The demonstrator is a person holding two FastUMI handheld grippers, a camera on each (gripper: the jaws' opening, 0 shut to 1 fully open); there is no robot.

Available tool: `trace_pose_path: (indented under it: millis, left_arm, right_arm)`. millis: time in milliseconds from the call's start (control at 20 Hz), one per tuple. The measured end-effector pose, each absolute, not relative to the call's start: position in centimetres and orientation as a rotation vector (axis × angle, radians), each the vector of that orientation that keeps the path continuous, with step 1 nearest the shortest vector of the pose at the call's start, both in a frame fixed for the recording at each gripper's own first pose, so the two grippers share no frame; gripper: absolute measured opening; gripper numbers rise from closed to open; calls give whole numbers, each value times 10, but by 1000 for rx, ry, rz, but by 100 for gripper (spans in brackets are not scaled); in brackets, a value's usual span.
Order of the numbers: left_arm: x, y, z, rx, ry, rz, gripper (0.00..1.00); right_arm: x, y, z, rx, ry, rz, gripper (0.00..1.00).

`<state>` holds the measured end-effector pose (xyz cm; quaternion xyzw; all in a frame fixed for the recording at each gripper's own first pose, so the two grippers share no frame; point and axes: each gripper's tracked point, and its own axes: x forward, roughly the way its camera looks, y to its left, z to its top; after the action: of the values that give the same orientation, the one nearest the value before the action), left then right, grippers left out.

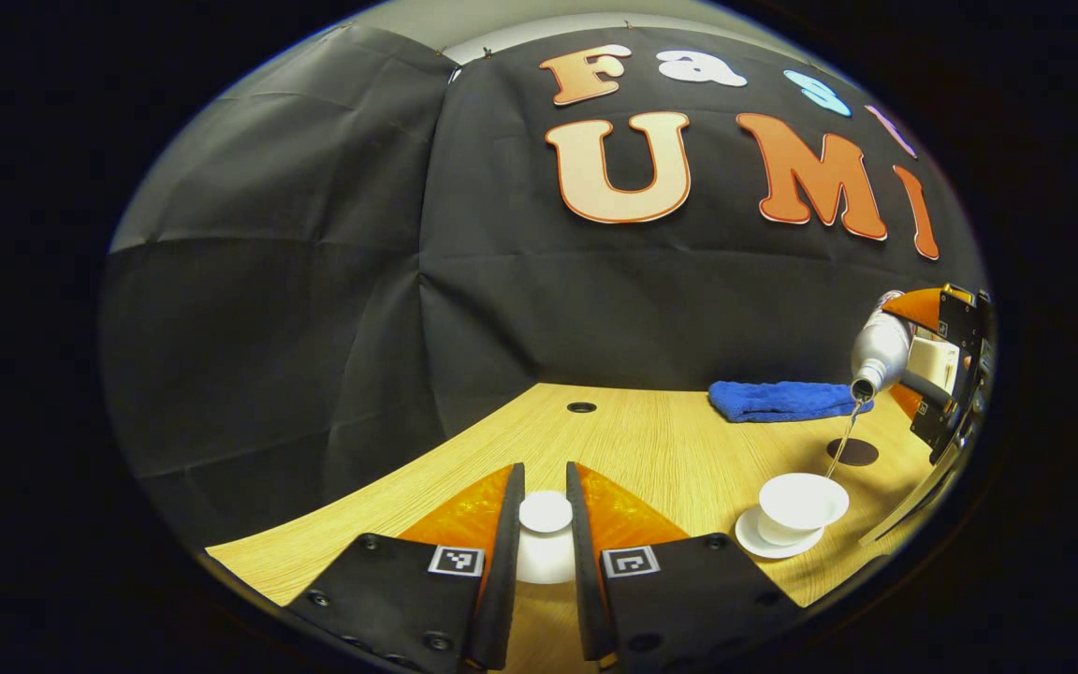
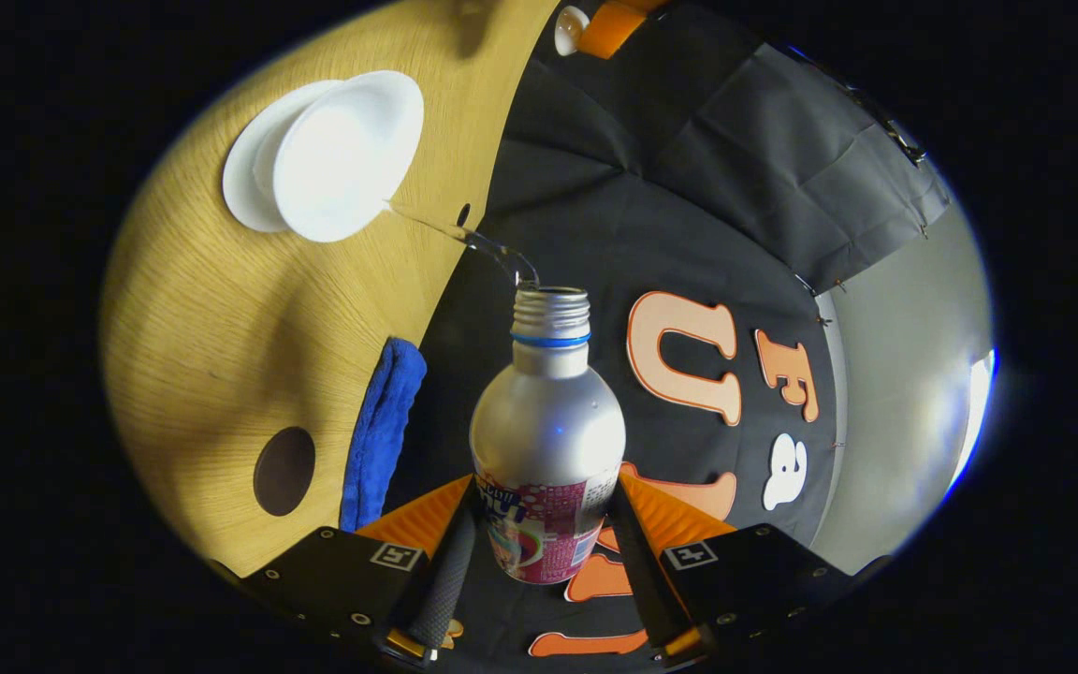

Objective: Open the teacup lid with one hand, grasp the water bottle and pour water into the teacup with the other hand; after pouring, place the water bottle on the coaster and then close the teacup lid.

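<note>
Water bottle (image 2: 548,440), smooth silver metal, tipped over the teacup (image 1: 799,505).
We see our right tool (image 2: 539,562) clamping its labelled body; left tool (image 1: 546,552) pinches the round white lid (image 1: 546,513) above the woodgrain table (image 1: 651,449), lid's rim half hidden.

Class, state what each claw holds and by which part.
Left claw grips the teacup lid by its knob; right claw grips the tilted water bottle around its lower body.

left gripper (image 1: 546,552): black housing blocks, round screw heads, one square black-and-white marker on each | right gripper (image 2: 544,571): same black blocks with screws, square markers, ribbed surface on one finger (image 2: 445,585)
</note>
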<state>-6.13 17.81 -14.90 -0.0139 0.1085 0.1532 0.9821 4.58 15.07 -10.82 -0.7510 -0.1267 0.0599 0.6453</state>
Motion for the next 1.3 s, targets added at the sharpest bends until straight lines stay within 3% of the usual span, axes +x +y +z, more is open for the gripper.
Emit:
trace_pose_path:
  millis: [750,1300]
  left_arm:
    - [-63,179,-144,-29,213,306,32]
    - [-63,175,-143,-29,213,294,32]
  right_arm:
    - [47,153,-101,-1778,-449,37,78]
    - [48,156,-102,-1843,-474,102,78]
